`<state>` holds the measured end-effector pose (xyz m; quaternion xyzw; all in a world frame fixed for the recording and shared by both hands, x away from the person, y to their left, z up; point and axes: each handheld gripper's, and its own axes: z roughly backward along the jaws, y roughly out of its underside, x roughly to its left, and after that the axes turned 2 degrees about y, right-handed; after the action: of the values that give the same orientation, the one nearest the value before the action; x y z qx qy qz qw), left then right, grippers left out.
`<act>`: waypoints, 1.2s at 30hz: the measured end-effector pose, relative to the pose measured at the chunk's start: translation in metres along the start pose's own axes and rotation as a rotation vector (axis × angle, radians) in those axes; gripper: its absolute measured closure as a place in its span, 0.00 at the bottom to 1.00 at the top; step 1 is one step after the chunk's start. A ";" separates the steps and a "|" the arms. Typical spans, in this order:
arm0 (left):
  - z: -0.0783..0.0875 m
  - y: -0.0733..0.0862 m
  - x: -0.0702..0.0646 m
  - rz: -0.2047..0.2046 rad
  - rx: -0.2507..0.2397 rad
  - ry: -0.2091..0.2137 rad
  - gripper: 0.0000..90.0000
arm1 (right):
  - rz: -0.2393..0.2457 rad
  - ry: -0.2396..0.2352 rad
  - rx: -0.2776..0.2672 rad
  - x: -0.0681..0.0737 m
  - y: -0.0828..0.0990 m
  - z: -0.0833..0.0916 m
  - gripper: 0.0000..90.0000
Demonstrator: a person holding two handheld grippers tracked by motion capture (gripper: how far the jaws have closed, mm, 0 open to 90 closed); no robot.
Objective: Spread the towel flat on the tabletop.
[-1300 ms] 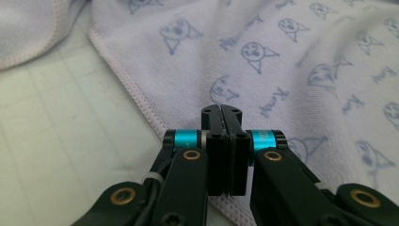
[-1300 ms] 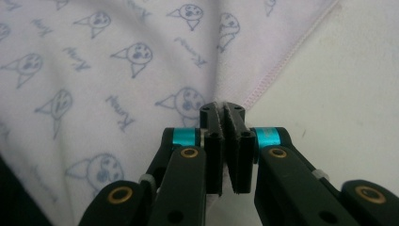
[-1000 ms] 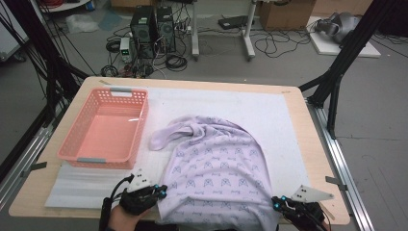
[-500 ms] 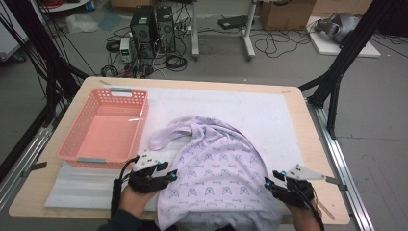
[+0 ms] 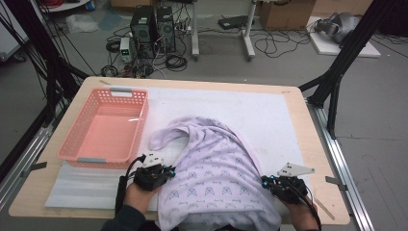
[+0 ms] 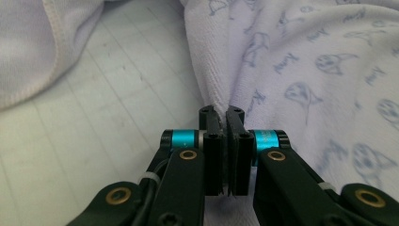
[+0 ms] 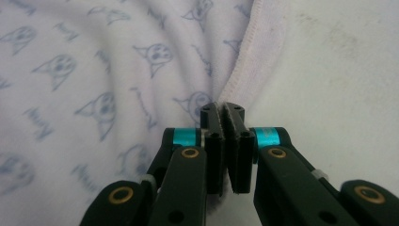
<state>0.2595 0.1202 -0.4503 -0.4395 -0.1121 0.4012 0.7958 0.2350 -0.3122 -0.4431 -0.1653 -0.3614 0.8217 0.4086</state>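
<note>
You're clearly in a lab setup: black frame struts (image 5: 53,72) around the wooden table (image 5: 308,115), desktop towers (image 5: 154,24) on a bare grey floor (image 5: 375,125), tangled cables (image 5: 284,45) everywhere, cardboard boxes (image 5: 284,12) at the back

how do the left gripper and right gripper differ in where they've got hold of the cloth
The left gripper pinches a bunched fold at the left side of the lilac printed garment; the right gripper pinches the stitched hem at its right side. The left gripper lies closer to the pink basket; the right gripper lies toward the table's right edge. Shared: both have just closed, jaws shut on the fabric, near the table's front edge.
</note>
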 end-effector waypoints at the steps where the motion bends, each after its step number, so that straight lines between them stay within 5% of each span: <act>1: 0.000 0.000 0.000 0.000 0.000 0.000 0.96 | 0.000 0.000 0.000 0.000 0.000 0.000 0.96; 10: 0.039 0.026 -0.017 -0.014 0.010 0.082 0.94 | 0.094 -0.107 0.047 0.022 0.022 0.036 0.95; 11: 0.039 0.026 -0.017 -0.014 0.010 0.082 0.91 | 0.101 -0.121 0.046 0.023 0.021 0.037 0.92; 12: 0.037 0.020 -0.015 -0.018 -0.019 0.085 0.78 | 0.102 -0.117 0.037 0.023 0.017 0.037 0.80; 13: 0.037 0.020 -0.015 -0.018 -0.019 0.085 0.68 | 0.102 -0.117 0.037 0.023 0.017 0.037 0.80; 14: 0.031 0.010 -0.011 -0.001 -0.065 0.078 0.60 | 0.070 -0.090 -0.012 0.020 0.004 0.032 0.69; 16: 0.022 -0.001 -0.005 0.012 -0.106 0.083 0.55 | 0.085 -0.053 -0.060 0.016 -0.012 0.021 0.65; 22: -0.014 -0.032 0.011 0.046 -0.108 0.052 0.53 | 0.072 0.016 -0.109 0.002 -0.056 -0.031 0.67; 25: -0.036 -0.044 0.020 0.074 -0.075 0.022 0.52 | 0.078 0.026 -0.073 -0.002 -0.071 -0.055 0.67; 27: -0.048 -0.048 0.023 0.093 -0.065 0.014 0.53 | 0.105 0.069 -0.055 -0.004 -0.077 -0.066 0.68; 29: -0.059 -0.051 0.023 0.067 -0.004 0.004 0.55 | 0.076 0.067 -0.047 -0.011 -0.079 -0.076 0.70; 31: -0.062 -0.051 0.022 0.058 0.005 0.012 0.68 | 0.089 0.072 -0.016 -0.014 -0.079 -0.082 0.77; 32: -0.062 -0.051 0.017 -0.016 0.017 -0.023 0.83 | 0.074 0.039 0.000 -0.019 -0.077 -0.083 0.94; 33: -0.062 -0.051 0.017 -0.016 0.017 -0.023 0.92 | 0.085 0.038 0.004 -0.020 -0.077 -0.081 0.95; 36: -0.051 -0.049 0.017 -0.015 0.057 -0.009 0.94 | 0.102 0.055 0.027 -0.028 -0.068 -0.068 0.95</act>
<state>0.3242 0.0871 -0.4444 -0.4142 -0.1076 0.4004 0.8103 0.3276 -0.2755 -0.4407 -0.2003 -0.3301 0.8414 0.3780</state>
